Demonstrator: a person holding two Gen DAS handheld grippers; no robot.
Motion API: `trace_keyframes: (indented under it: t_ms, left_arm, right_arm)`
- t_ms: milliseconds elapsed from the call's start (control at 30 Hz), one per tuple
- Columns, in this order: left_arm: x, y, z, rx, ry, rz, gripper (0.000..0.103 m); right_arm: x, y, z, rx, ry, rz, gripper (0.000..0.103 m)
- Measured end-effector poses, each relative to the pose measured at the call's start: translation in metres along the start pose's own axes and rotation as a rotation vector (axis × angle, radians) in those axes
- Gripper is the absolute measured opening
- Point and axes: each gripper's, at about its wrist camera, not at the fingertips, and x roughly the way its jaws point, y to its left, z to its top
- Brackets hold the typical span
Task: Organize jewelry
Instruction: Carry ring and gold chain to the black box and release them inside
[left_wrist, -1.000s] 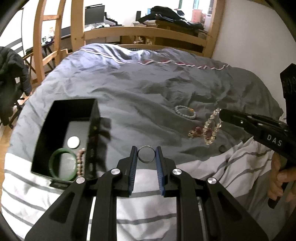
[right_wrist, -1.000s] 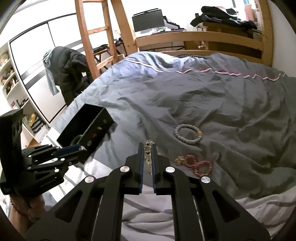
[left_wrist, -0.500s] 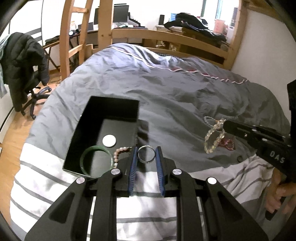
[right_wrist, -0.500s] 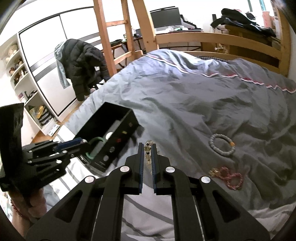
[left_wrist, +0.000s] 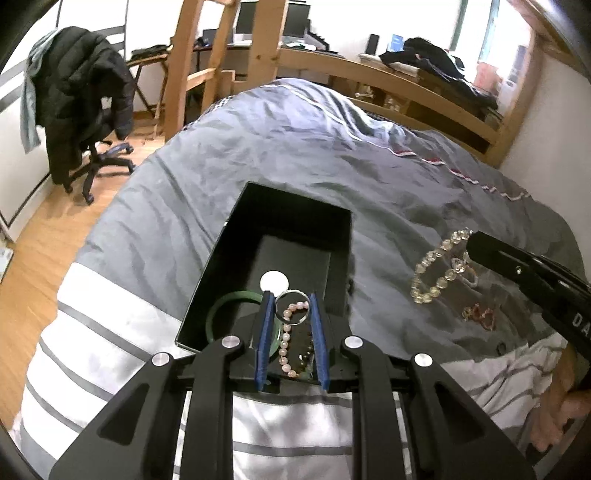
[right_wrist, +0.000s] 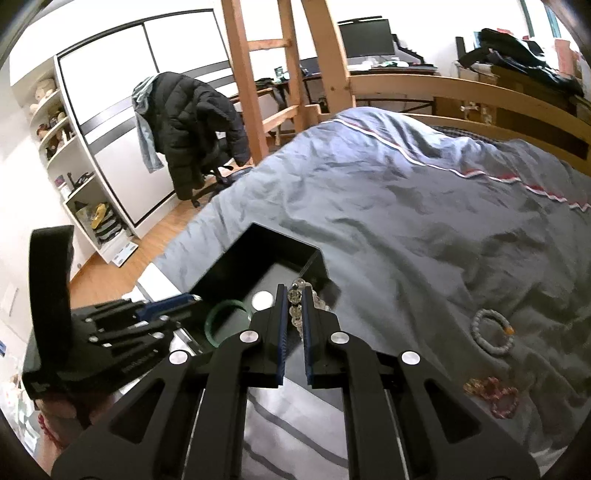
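A black open box (left_wrist: 236, 225) (right_wrist: 255, 240) lies on the grey duvet. It holds a green bangle (left_wrist: 218, 314) (right_wrist: 221, 314), a pink bead bracelet (left_wrist: 286, 341) and a white disc (left_wrist: 274, 281) (right_wrist: 263, 299). My left gripper (left_wrist: 293, 301) is shut on a silver ring (left_wrist: 293, 290), held above the box's near end. My right gripper (right_wrist: 294, 291) is shut on a clear bead bracelet (left_wrist: 436, 273) (right_wrist: 295, 295), which hangs just right of the box. A grey bead bracelet (right_wrist: 493, 334) and a red bracelet (right_wrist: 496, 395) (left_wrist: 478, 314) lie on the duvet.
The bed has a wooden frame (left_wrist: 424, 85) and a wall on its right. A chair with a black jacket (right_wrist: 195, 122) stands on the wood floor to the left. White shelves (right_wrist: 74, 177) stand at far left.
My left gripper has carried the silver ring left, from the bare duvet to above the box. My right gripper has carried the clear bead bracelet left toward the box's right side.
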Motion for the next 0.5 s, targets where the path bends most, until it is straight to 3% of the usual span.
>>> trace_keyframes:
  t_ms: [500]
  left_arm:
    - [0.03, 0.015, -0.001, -0.061, 0.116, 0.051, 0.019]
  right_arm:
    - [0.046, 0.033, 0.016, -0.043, 0.059, 0.071, 0.008]
